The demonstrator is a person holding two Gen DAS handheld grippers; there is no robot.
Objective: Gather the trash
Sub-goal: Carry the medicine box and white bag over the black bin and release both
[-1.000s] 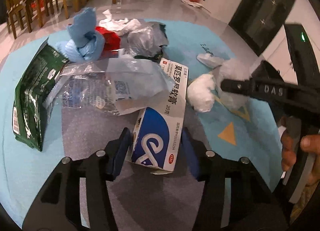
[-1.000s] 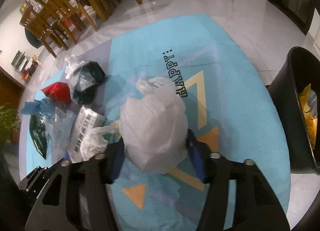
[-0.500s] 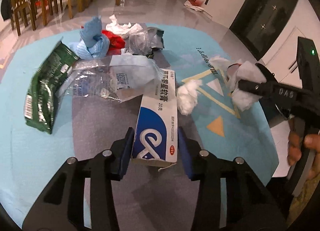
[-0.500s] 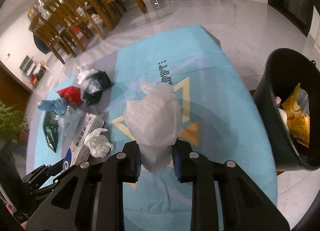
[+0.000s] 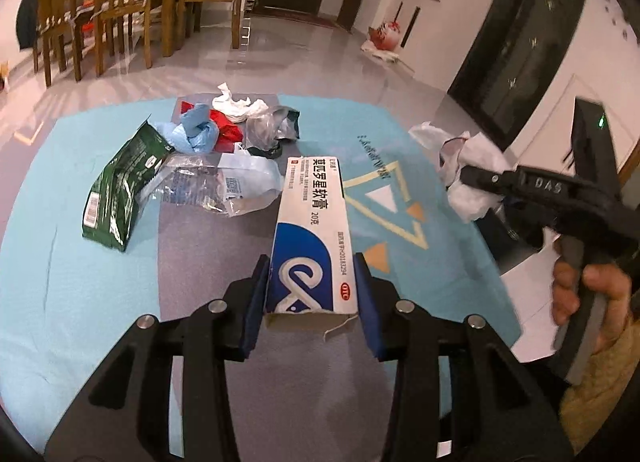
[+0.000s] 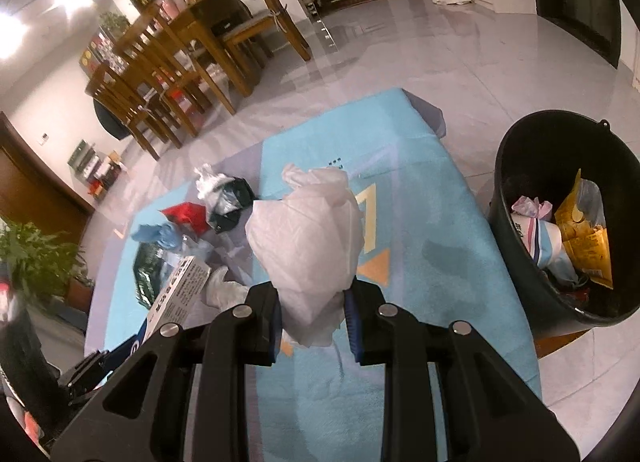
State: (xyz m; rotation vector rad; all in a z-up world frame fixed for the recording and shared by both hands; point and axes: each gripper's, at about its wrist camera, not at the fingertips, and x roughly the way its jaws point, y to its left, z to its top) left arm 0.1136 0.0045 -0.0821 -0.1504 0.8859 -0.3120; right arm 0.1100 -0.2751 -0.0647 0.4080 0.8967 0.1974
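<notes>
My left gripper [image 5: 310, 294] is shut on a white and blue medicine box [image 5: 310, 230] and holds it above the blue rug [image 5: 80, 282]. My right gripper [image 6: 312, 314] is shut on a crumpled white plastic bag [image 6: 308, 238], lifted off the rug; it also shows in the left wrist view [image 5: 472, 174]. A black trash bin [image 6: 516, 166] with wrappers inside stands to the right of the rug. Loose trash lies at the rug's far left: a green pouch [image 5: 120, 186], a clear plastic bag [image 5: 216, 186], a blue wad [image 5: 196, 134], a red scrap [image 5: 226, 126].
A white tissue wad [image 6: 224, 290] lies on the rug near the box. A dark crumpled bag [image 5: 272, 130] and white paper [image 5: 236, 104] lie at the rug's far side. Wooden chairs and a dining table [image 6: 172, 58] stand beyond. A potted plant [image 6: 32, 262] stands at left.
Both grippers have risen with their loads. The box is now off the rug. The right gripper has swung toward the bin, which shows more fully.
</notes>
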